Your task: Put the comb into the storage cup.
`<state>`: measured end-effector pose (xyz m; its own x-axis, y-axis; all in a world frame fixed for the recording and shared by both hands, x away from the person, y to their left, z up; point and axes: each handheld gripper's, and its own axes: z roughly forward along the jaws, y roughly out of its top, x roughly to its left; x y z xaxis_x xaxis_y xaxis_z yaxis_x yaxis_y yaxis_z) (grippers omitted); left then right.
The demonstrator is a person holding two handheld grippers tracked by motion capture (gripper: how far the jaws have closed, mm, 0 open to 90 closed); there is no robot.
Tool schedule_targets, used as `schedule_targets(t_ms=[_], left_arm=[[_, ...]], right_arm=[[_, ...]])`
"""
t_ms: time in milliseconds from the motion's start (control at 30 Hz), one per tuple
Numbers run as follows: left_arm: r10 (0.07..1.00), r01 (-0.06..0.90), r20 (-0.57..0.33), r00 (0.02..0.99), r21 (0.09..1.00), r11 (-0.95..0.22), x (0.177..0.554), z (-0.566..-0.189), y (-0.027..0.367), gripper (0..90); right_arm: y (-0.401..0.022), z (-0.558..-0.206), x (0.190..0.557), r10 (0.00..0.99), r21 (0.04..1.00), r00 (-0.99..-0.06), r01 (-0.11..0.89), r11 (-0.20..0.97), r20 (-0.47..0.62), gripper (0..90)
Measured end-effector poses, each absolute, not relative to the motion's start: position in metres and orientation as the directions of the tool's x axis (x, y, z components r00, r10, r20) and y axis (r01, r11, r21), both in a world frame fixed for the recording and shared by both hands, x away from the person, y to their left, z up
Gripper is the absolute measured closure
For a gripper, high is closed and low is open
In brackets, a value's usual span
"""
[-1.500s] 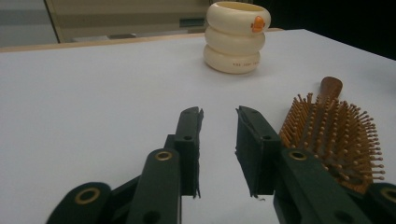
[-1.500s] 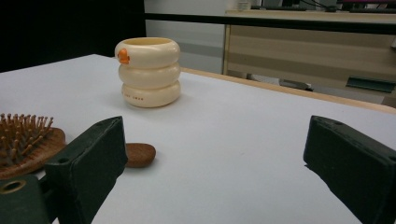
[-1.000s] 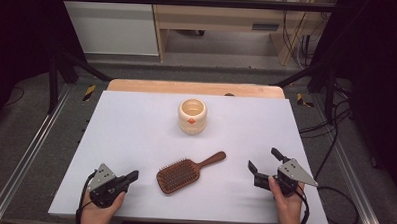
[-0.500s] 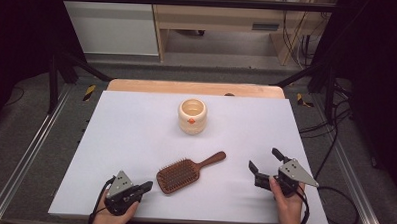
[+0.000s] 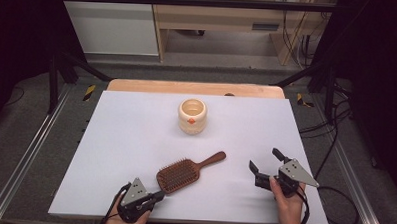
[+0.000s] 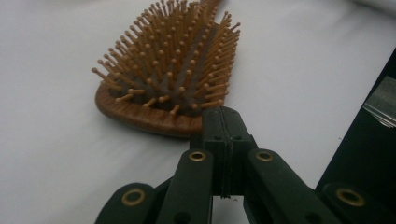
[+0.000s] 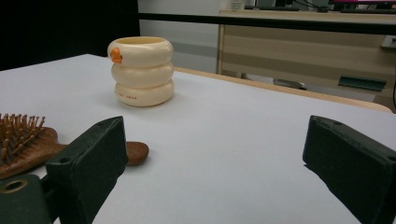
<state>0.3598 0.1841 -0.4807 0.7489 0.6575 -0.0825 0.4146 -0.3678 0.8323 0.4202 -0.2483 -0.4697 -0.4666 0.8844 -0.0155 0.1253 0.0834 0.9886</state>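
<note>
A brown wooden hairbrush lies bristles up near the table's front, handle pointing back and right. My left gripper sits at the brush's near edge, shut with nothing between its jaws; in the left gripper view its closed tips almost touch the rim of the hairbrush. My right gripper rests open at the front right, apart from the brush. Its view has the brush handle end at the left and a cream ridged cup farther back. The cup stands at the table's middle rear.
The white tabletop ends in a wooden strip at the far side. Metal frame rails run along both sides. Cables trail off the right edge.
My left gripper has slid right along the front edge up to the brush head. The right gripper and the other objects have stayed put.
</note>
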Motion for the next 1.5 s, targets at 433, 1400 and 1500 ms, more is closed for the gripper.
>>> schedule_targets(t_ms=[433, 1400, 1500], left_arm=[[0.656, 0.426, -0.047, 0.754, 0.795, -0.432, 0.363, -0.489, 0.17, 90.0], [0.728, 0.468, -0.043, 0.684, 0.791, -0.393, 0.379, -0.489, 0.184, 89.8], [0.734, 0.47, -0.043, 0.678, 0.793, -0.387, 0.382, -0.489, 0.185, 89.8]], right_arm=[[-0.249, -0.47, 0.42, 0.886, 0.988, -0.464, 0.13, 0.08, -0.011, 6.9], [-0.249, -0.47, 0.42, 0.885, 0.988, -0.465, 0.132, 0.08, -0.009, 6.9], [-0.249, -0.47, 0.42, 0.885, 0.988, -0.465, 0.132, 0.08, -0.01, 6.9]])
